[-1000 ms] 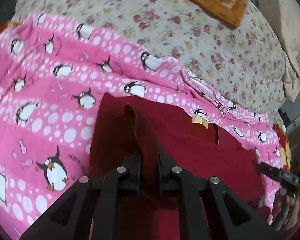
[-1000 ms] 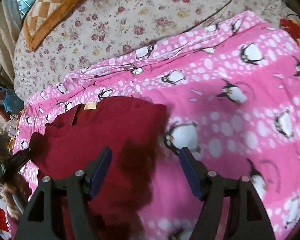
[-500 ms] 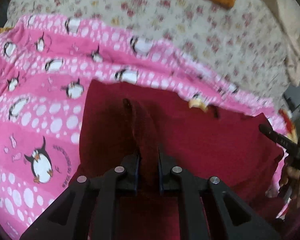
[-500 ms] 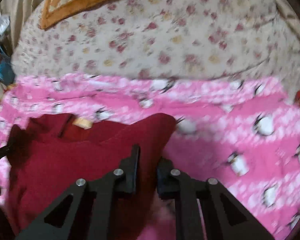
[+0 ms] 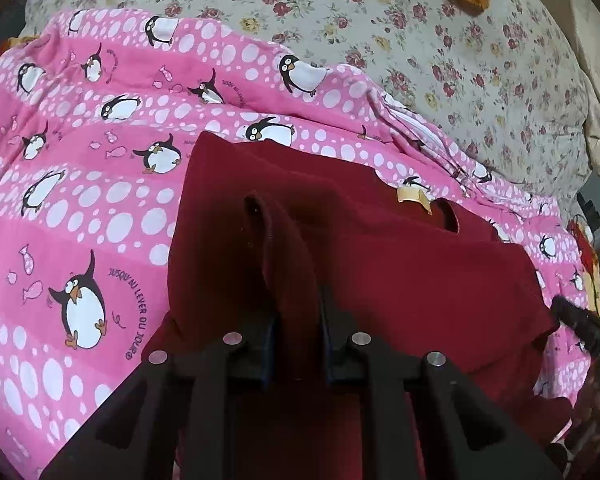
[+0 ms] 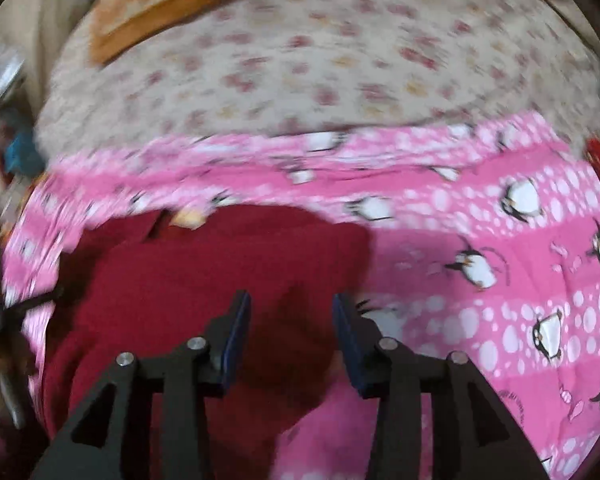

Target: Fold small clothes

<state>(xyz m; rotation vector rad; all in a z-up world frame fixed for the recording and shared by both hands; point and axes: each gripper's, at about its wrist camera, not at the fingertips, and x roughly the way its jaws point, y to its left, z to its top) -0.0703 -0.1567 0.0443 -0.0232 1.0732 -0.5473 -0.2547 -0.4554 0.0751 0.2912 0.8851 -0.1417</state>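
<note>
A small dark red garment (image 5: 400,268) with a tan neck label (image 5: 414,196) lies on a pink penguin-print sheet (image 5: 80,152). My left gripper (image 5: 296,312) is shut on a raised fold of the red cloth near its left edge. In the right wrist view the same red garment (image 6: 188,280) fills the lower left. My right gripper (image 6: 292,312) hovers over its right edge with jaws opening; red cloth lies below the gap and the pads do not press on it. The right gripper's finger (image 5: 584,328) shows at the left view's right edge.
Beyond the pink sheet (image 6: 480,208) lies a cream floral bedspread (image 5: 420,28) with an orange checked cushion (image 6: 160,4) at the far end. Clutter (image 6: 4,128) stands off the bed to the left. The right wrist view is blurred by motion.
My right gripper closed on the garment's right edge, then its jaws parted again and the view swung. The left gripper stayed shut on the fold; the garment's right side now lies folded over.
</note>
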